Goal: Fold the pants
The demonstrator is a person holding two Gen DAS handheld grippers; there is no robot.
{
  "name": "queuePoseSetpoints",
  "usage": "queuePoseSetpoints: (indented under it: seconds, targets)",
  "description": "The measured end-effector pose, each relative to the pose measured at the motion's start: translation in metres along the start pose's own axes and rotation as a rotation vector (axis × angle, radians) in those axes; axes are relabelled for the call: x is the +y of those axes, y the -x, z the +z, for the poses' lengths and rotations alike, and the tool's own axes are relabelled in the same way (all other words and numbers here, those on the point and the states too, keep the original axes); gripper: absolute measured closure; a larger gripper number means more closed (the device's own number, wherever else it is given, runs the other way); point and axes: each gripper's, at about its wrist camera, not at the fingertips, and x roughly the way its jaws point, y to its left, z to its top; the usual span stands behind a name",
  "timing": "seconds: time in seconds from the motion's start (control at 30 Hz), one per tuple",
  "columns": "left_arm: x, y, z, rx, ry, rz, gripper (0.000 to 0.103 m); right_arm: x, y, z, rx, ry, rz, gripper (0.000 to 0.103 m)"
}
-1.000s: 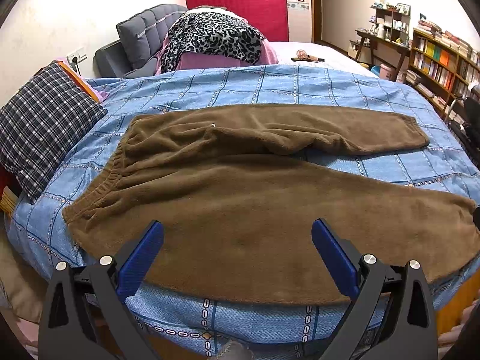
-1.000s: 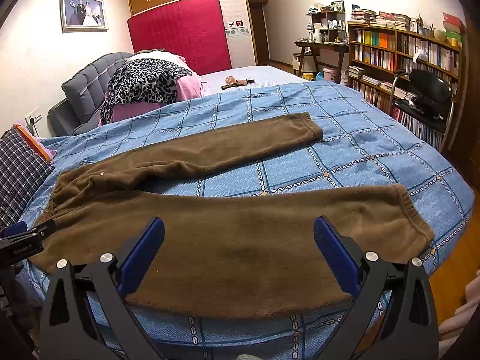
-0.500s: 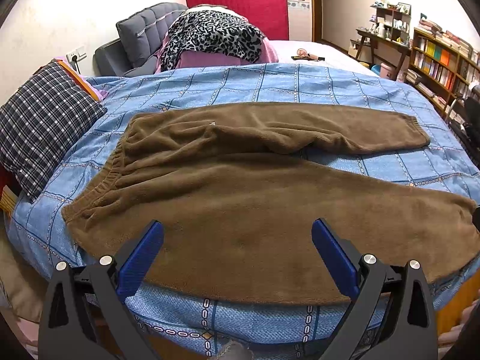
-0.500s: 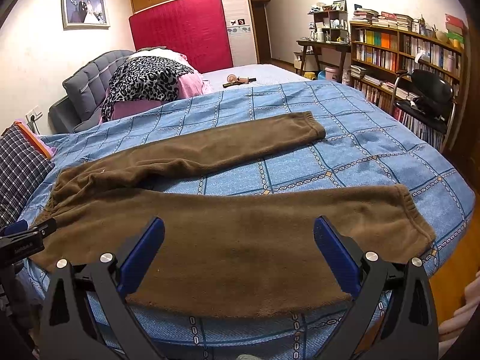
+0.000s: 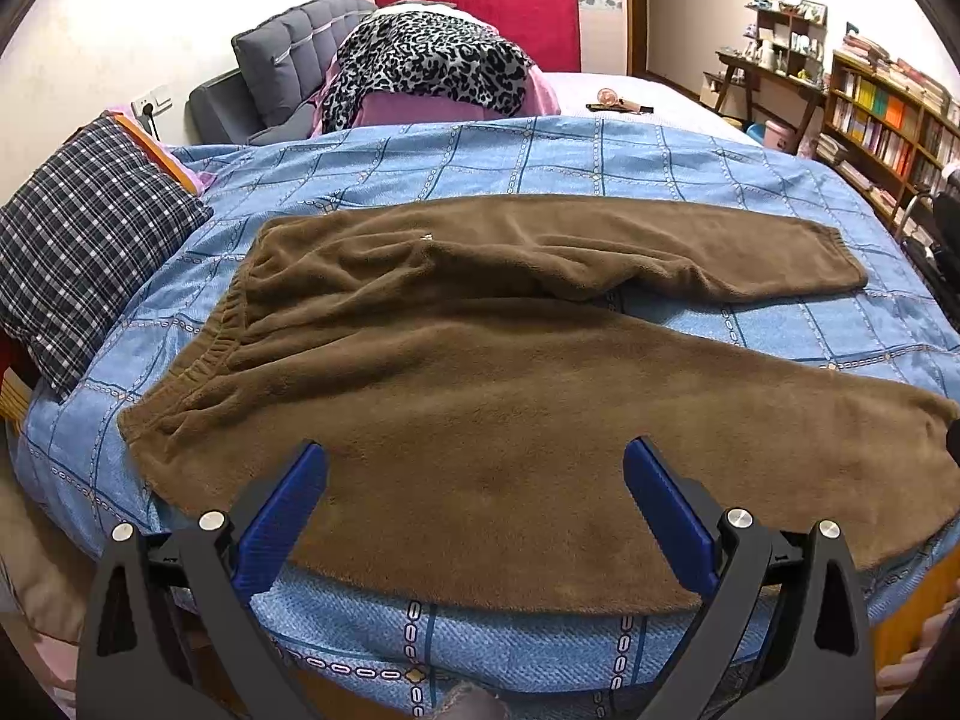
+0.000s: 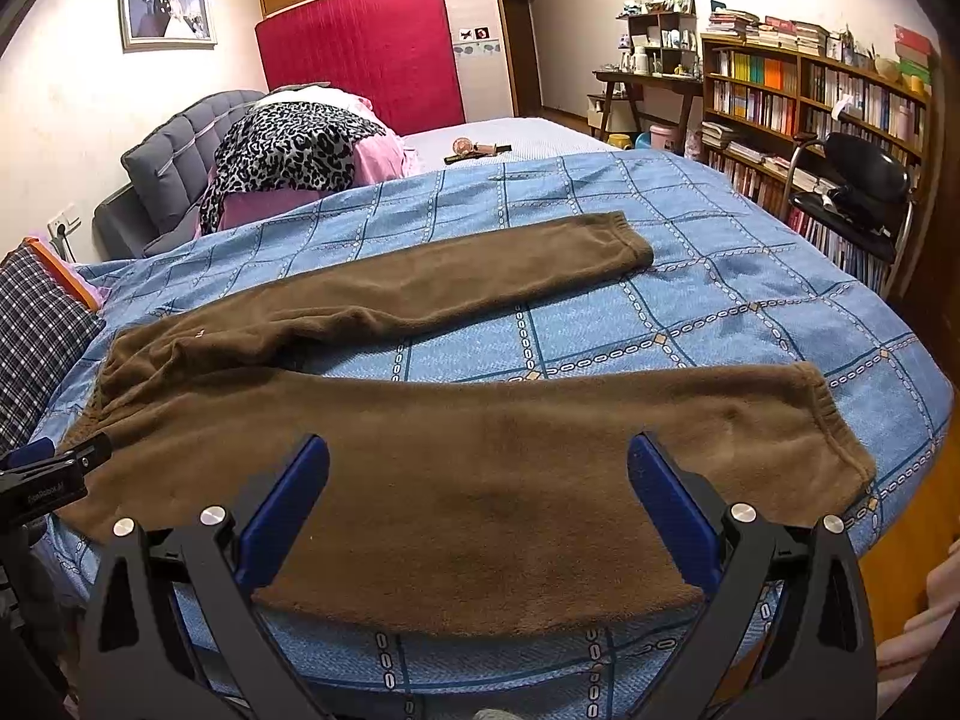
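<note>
The brown fleece pants (image 5: 456, 396) lay spread flat on the blue checked bedspread (image 5: 540, 162), and everything else could be placed from them. The waistband (image 5: 204, 354) sat at their left end, close beside the plaid pillow (image 5: 84, 240); the two legs ran off to the right, splayed apart so that a wedge of bedspread showed between them. The near leg (image 6: 540, 480) lay along the bed's front edge, its cuff (image 6: 834, 426) near the right corner; the far leg (image 6: 456, 282) angled away behind it. Laid open like that, the pants looked ready for a first fold, one leg over the other, though none had been made.

The left gripper (image 5: 474, 480) hung just short of the pants' near edge toward the waist end, fingers spread wide and holding nothing. The right gripper (image 6: 477, 474) hung likewise over the near leg's edge, also gaping and empty. I judged each stood there to pinch that near edge and carry it over the far leg.
</note>
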Motion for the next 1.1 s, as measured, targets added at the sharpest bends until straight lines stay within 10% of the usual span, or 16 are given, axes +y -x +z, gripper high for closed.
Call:
queuePoseSetpoints:
  seconds: [0.87,1.1]
  targets:
    - [0.018,-0.049,0.000,0.133,0.035,-0.075,0.005,-0.004,-0.043,-0.006,0.110,0.001,-0.004,0.003]
    - [0.055,-0.072,0.028,0.095,0.086,0.038,0.005,-0.017,-0.059,0.009,0.145,-0.035,0.002,0.003]
